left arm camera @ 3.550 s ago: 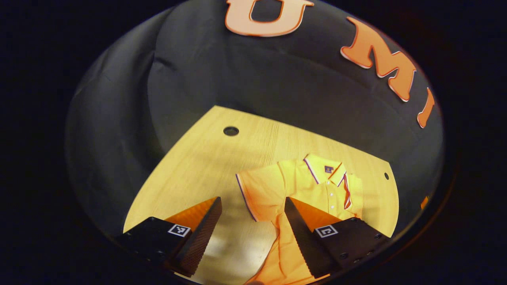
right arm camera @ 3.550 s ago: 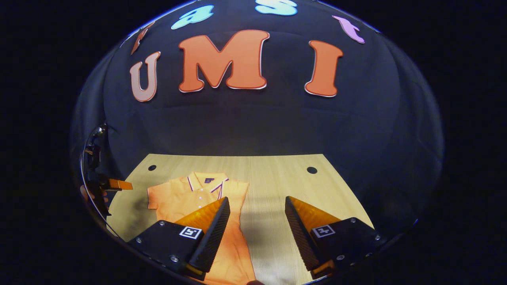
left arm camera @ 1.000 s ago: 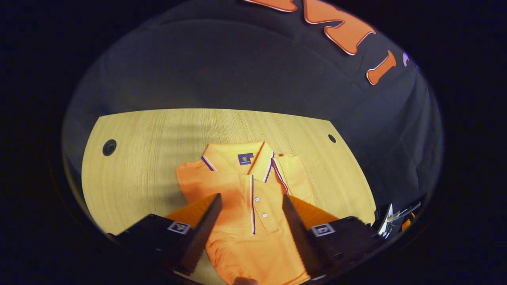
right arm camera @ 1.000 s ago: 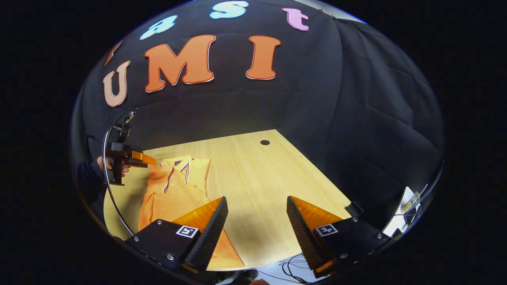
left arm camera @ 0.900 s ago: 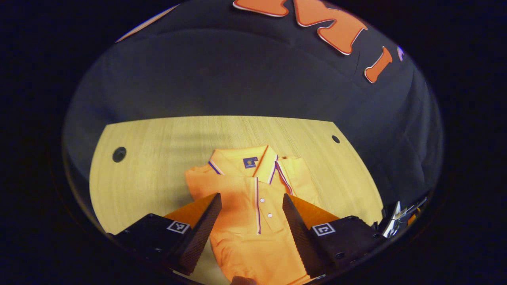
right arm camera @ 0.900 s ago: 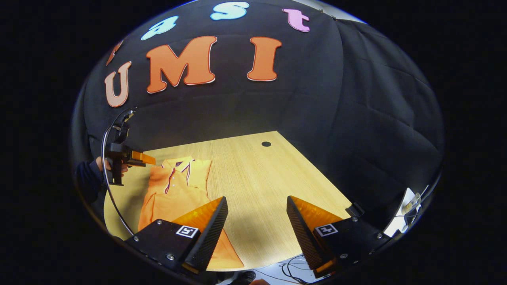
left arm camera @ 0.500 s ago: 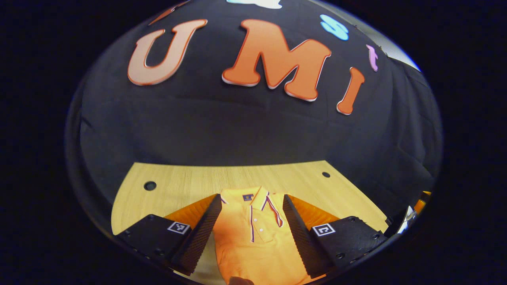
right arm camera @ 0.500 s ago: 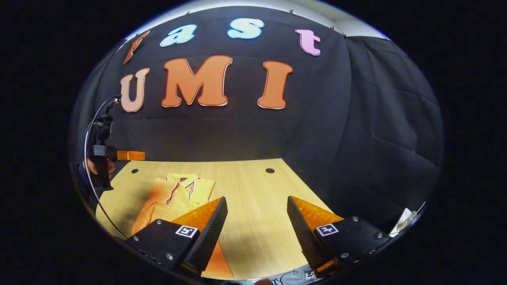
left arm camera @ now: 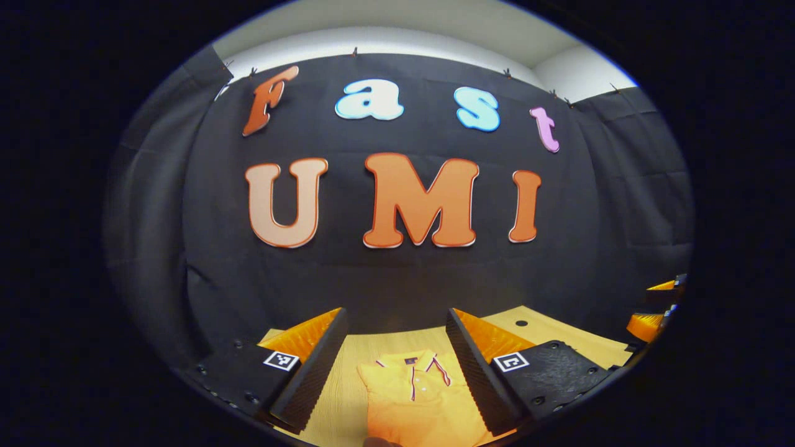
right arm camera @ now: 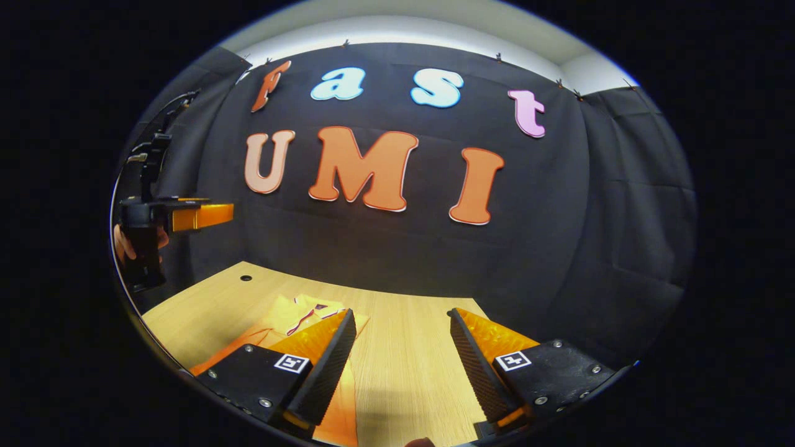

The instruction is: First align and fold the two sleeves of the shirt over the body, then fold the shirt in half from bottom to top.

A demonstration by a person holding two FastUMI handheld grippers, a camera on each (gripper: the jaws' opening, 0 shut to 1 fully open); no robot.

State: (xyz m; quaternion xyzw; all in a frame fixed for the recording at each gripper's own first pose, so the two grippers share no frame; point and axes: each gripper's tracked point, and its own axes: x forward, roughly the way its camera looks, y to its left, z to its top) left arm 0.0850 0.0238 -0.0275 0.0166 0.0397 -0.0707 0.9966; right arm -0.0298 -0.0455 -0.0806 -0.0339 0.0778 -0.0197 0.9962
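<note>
Both grippers have risen and tilted upward over the last second; half a second ago each view looked lower onto the surface, and now both look mainly at the booth wall.

Left gripper (left arm camera: 394,372): released, jaws spread wide, nothing between them. It hangs well above the orange polo shirt (left arm camera: 416,397). In the right gripper view it is visible at the far left (right arm camera: 208,215), held level by a hand (right arm camera: 124,242), high above the wooden surface (right arm camera: 410,360).

Right gripper (right arm camera: 400,366): released, jaws spread wide, empty. It hangs over bare surface just beside the shirt (right arm camera: 292,316).

Shirt position: flat on the surface, collar (left arm camera: 407,361) toward the wall, button placket facing up. Both sleeves appear folded in over the body, giving a narrow, roughly rectangular outline. The lower hem lies toward the near edge and is hidden behind the gripper fingers in both views.

Task status, as a judgement: the sleeve stage appears complete, and the lift reads as a withdrawal between steps. The bottom-to-top fold is not yet done. It calls for both grippers to descend to the hem corners, close on them, and carry the hem up to the collar evenly, so that the folded sleeves do not slip out.
</note>
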